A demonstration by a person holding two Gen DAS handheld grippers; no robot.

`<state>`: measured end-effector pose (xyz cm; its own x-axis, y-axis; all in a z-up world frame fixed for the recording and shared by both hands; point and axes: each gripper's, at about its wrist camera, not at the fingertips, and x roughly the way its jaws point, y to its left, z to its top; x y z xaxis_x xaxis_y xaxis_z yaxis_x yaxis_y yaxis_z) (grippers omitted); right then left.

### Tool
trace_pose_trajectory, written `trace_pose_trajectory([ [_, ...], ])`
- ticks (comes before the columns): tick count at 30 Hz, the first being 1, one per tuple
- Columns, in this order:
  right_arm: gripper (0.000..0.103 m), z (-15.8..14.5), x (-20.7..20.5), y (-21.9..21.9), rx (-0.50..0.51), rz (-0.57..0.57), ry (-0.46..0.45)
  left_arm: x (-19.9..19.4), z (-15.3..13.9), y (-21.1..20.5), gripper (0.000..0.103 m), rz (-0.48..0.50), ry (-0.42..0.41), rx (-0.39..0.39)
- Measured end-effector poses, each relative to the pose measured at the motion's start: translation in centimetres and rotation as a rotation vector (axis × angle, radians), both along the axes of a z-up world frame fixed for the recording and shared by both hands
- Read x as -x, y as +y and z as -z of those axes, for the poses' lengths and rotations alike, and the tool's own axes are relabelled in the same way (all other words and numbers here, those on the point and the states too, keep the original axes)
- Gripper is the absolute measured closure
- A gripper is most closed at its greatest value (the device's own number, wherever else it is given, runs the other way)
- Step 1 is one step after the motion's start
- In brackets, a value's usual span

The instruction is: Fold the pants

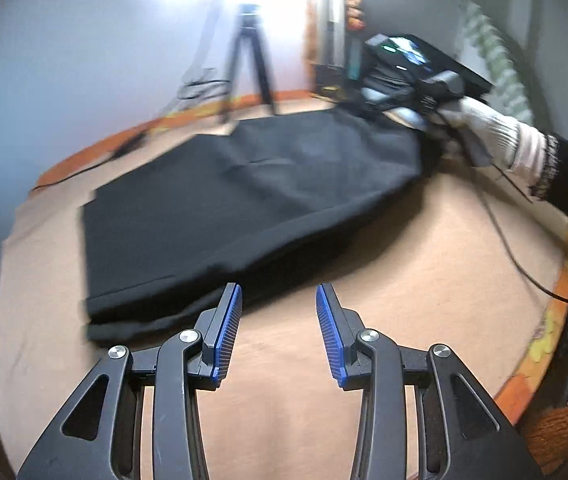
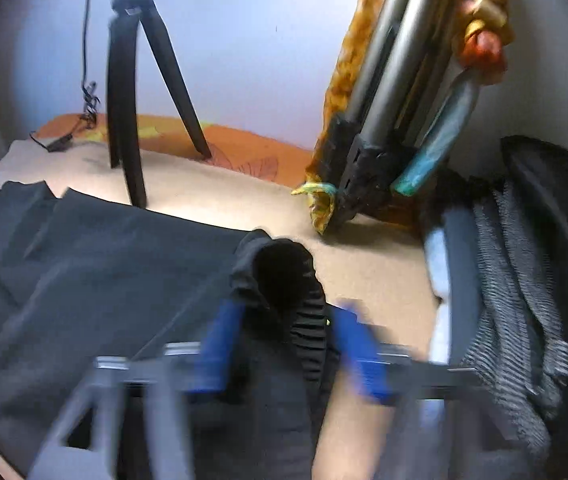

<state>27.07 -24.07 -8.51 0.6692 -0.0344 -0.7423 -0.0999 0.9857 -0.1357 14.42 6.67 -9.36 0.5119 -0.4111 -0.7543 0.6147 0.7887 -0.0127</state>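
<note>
Black pants [image 1: 243,200] lie spread flat over a tan sheet [image 1: 424,260] covering the table, their hem end near the left tongs [image 1: 278,332], which hover just above the sheet with blue pads wide apart and nothing between them. At the far end, the right tongs [image 2: 284,344], held by a white-gloved hand [image 1: 492,132], sit over the bunched waistband, whose dark cloth rises between the blue pads [image 2: 219,344]; motion blur keeps me from telling whether they actually pinch it. Behind the pants stand a small black tripod [image 2: 131,92] and, beside the wall, folded grey stand legs [image 2: 396,80], with striped grey cloth [image 2: 516,300] heaped at the right.
</note>
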Motion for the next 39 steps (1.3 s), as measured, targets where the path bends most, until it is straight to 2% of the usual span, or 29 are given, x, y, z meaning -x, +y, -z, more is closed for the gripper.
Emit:
trace_pose_trajectory([
  [2, 0.085, -0.1, -0.3, -0.2, 0.038, 0.015, -0.015, -0.7, -0.1, 1.6, 0.066, -0.063, -0.016, 0.009],
  [4, 0.084, -0.2, -0.8, -0.2, 0.15, 0.06, -0.035, -1.5, -0.2, 3.2, 0.066, -0.13, -0.037, 0.015],
  [5, 0.08, -0.1, -0.9, 0.0, 0.206, 0.067, -0.035, -2.0, -0.1, 4.0, 0.066, -0.174, -0.04, 0.023],
  [7, 0.066, -0.1, -0.8, 0.4, 0.282, 0.07, -0.04, -3.0, 0.2, 5.6, 0.065, -0.25, -0.019, 0.057],
  [9, 0.063, -0.5, -0.1, 0.8, 0.314, 0.057, -0.066, -3.7, 0.6, 6.7, 0.057, -0.312, 0.002, 0.092],
  [10, 0.057, -0.8, 0.2, 0.9, 0.303, 0.046, -0.071, -3.9, 0.6, 7.3, 0.05, -0.344, 0.009, 0.112],
  [11, 0.049, -1.2, 0.8, 1.0, 0.28, 0.04, -0.077, -4.1, 0.7, 7.8, 0.048, -0.363, 0.02, 0.135],
  [13, 0.042, -2.1, 2.2, 1.4, 0.237, 0.01, -0.103, -4.4, 1.1, 8.7, 0.048, -0.403, 0.045, 0.18],
  [16, 0.041, -3.5, 4.7, 2.5, 0.18, -0.06, -0.134, -4.9, 1.5, 8.5, 0.048, -0.416, 0.061, 0.197],
  [21, 0.04, -5.0, 9.7, 5.1, -0.019, -0.243, -0.135, -5.6, 2.7, 6.8, 0.048, -0.403, 0.041, 0.105],
  [25, 0.04, -4.5, 12.2, 8.4, -0.093, -0.388, -0.106, -6.7, 3.8, 7.0, 0.048, -0.432, 0.068, 0.089],
  [27, 0.04, -4.0, 13.0, 10.4, -0.113, -0.455, -0.08, -6.9, 4.1, 7.0, 0.058, -0.436, 0.072, 0.073],
  [29, 0.04, -3.5, 13.8, 12.1, -0.112, -0.51, -0.067, -7.0, 4.3, 7.3, 0.081, -0.45, 0.075, 0.079],
  [31, 0.04, -3.0, 14.4, 14.1, -0.093, -0.548, -0.055, -7.1, 4.4, 7.8, 0.096, -0.465, 0.077, 0.106],
  [35, 0.04, -0.9, 14.3, 17.9, -0.031, -0.604, -0.025, -7.0, 4.3, 8.1, 0.099, -0.483, 0.062, 0.128],
  [39, 0.041, 1.0, 13.8, 20.2, -0.008, -0.643, 0.072, -6.1, 4.0, 9.3, 0.099, -0.526, 0.03, 0.11],
])
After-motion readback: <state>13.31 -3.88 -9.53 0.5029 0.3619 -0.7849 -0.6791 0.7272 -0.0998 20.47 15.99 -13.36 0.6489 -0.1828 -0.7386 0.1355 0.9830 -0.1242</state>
